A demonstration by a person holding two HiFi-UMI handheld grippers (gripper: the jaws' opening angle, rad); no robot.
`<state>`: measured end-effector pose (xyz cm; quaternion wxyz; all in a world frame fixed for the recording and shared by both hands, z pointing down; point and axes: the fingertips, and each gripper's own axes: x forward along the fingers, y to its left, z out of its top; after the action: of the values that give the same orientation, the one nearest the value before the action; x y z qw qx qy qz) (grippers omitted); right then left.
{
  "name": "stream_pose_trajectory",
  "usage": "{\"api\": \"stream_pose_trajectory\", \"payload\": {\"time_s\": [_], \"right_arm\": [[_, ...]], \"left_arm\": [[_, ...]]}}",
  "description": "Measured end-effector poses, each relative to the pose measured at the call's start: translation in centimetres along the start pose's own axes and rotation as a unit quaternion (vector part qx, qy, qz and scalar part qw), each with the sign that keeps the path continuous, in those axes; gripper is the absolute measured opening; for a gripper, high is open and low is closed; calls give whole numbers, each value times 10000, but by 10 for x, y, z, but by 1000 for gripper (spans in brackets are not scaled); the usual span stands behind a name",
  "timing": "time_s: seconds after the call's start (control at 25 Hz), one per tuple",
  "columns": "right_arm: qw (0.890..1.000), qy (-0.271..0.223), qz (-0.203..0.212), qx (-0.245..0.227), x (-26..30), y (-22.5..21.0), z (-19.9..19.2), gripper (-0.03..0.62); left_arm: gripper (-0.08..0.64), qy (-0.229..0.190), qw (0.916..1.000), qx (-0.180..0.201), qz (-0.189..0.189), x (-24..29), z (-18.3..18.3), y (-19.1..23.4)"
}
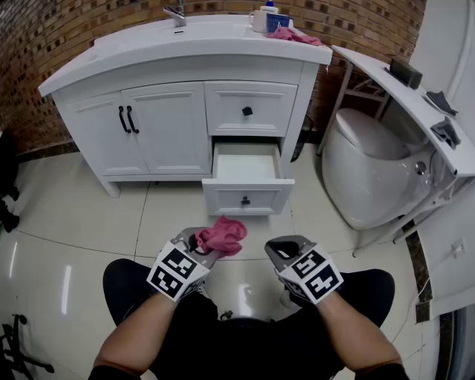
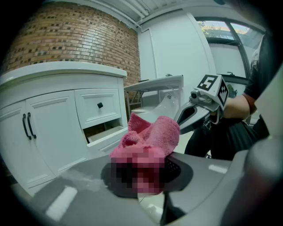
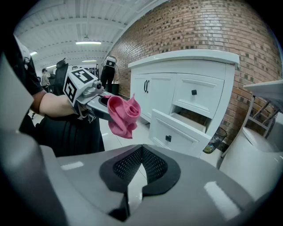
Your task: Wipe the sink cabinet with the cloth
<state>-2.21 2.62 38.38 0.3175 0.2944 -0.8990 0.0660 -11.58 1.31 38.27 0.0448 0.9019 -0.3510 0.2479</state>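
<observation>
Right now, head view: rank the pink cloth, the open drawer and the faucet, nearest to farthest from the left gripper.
1. The pink cloth: clamped in the left gripper, right at its jaws.
2. The open drawer: ahead and slightly right, low on the sink cabinet.
3. The faucet: farthest, up on top at the back.

A: Can the left gripper's (image 1: 199, 243) hold on the cloth (image 1: 223, 234) be read?

B: Not in the left gripper view. The lower cloth and the pads are blotted out there.

A: What does the head view's top edge cut?

B: The faucet (image 1: 176, 12) and a white container (image 1: 261, 18) on the sink cabinet (image 1: 178, 56). Its basin is out of sight too.

A: And the shelf (image 1: 371, 65) at right?

B: The dark things (image 1: 406, 72) on it are too small to name. Both forearms (image 1: 137, 338) run off the bottom edge, and a black object (image 1: 7, 197) runs off the left.
</observation>
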Motion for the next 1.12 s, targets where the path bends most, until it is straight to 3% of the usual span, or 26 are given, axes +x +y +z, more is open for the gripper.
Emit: {"api": "stream_pose_trajectory", "payload": {"time_s": [0.4, 0.56, 0.8, 1.12], "right_arm": [[9987, -383, 322, -93, -22, 4, 54, 6], [9966, -615, 545, -75, -32, -17, 86, 6], [9888, -970, 1015, 502, -3, -52, 117, 6], [9904, -507, 1278, 163, 47, -61, 116, 6]], "left_arm": [[94, 172, 9988, 356, -282, 16, 58, 5], [92, 216, 9982, 536, -139, 28, 83, 43], [92, 201, 9990, 407, 2, 66, 112, 109], [91, 696, 9971, 277, -102, 148, 100, 170]]}}
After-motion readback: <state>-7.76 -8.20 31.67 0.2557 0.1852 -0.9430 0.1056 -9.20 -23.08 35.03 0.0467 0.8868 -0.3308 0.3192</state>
